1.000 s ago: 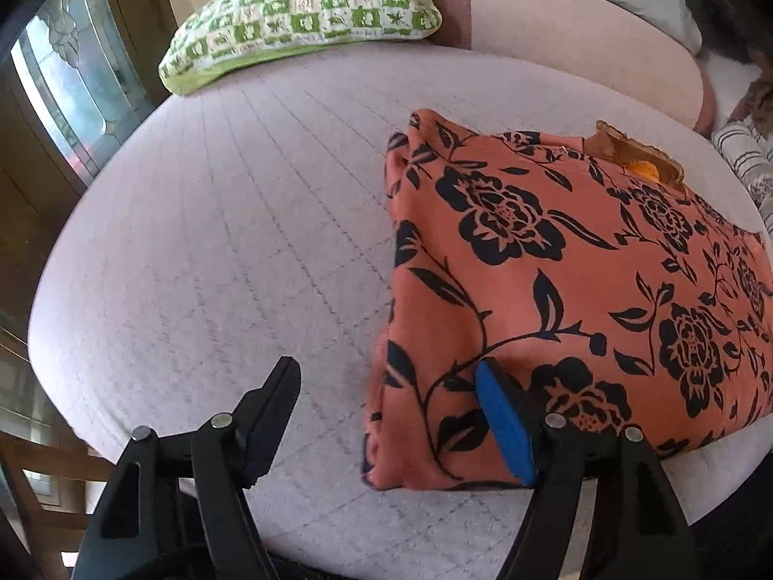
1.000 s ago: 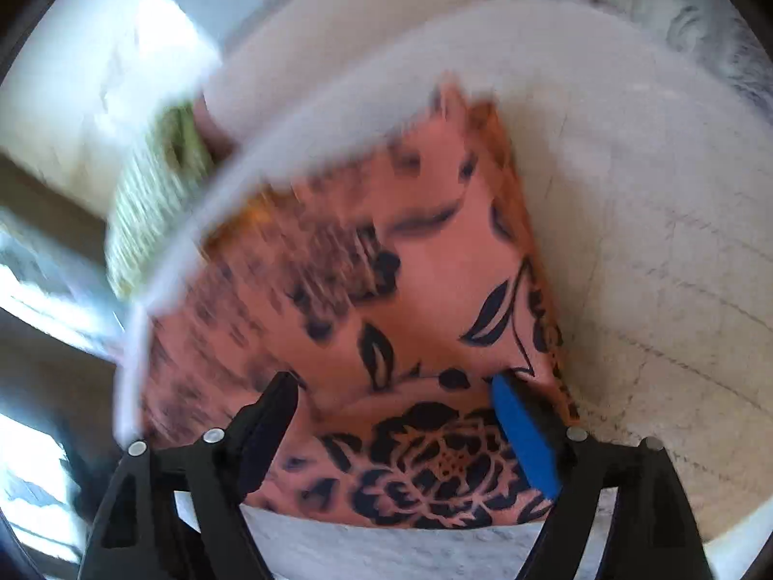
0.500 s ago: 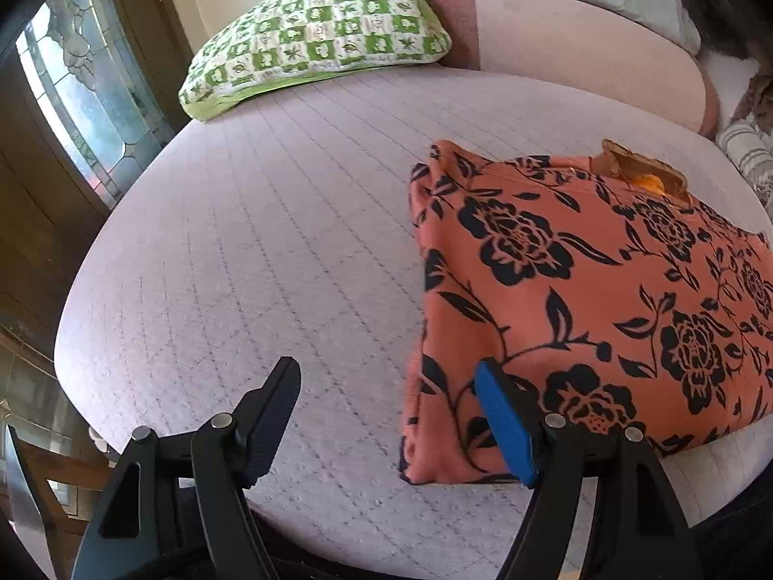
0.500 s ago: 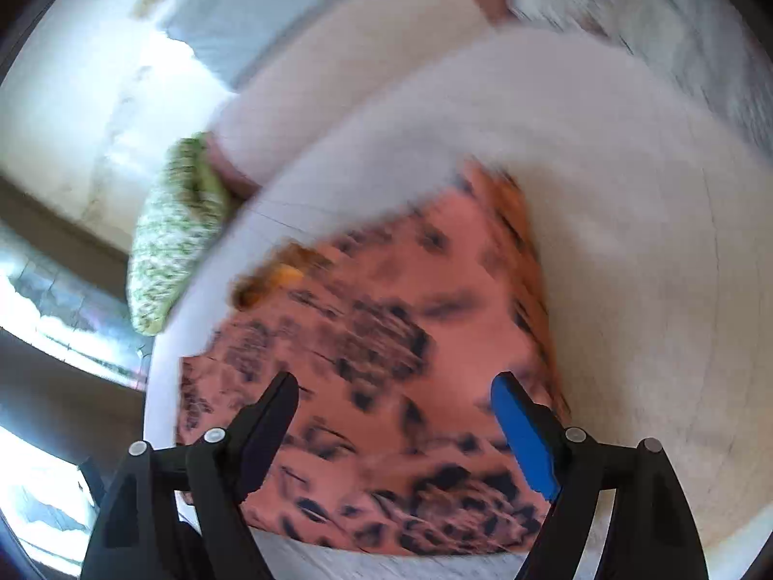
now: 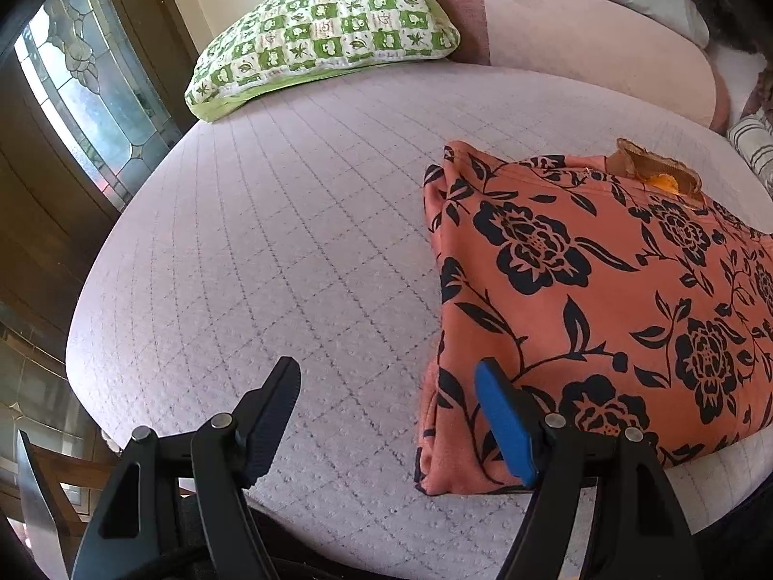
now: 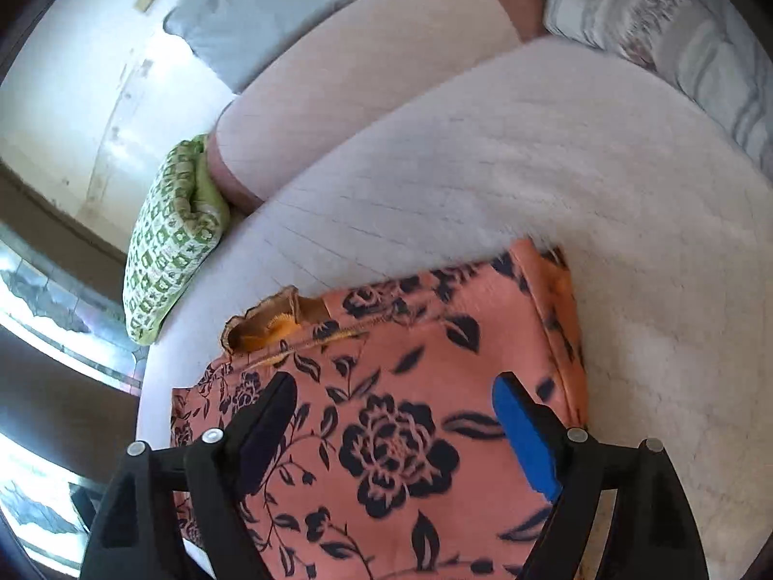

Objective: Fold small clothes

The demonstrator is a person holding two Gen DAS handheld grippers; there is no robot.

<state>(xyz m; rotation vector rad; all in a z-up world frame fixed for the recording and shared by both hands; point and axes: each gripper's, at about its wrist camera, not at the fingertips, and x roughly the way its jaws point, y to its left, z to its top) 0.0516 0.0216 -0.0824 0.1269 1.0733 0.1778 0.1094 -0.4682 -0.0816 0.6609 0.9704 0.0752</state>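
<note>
Both your left tongs and right tongs are spread wide, holding nothing. The folded orange cloth with black flowers lies under them on the bed. Bump it and the fold could come undone.

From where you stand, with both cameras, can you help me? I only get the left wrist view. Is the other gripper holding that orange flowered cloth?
Observer: No. The right gripper hangs open above the folded garment, with nothing between its fingers.
Operator: What lies past the cloth on its far side?
Observer: More bare pale bedspread, then a heap of striped grey-and-white bedding.
Operator: Anything behind the long pink bolster?
Observer: A grey pillow leans against the wall there.
</note>
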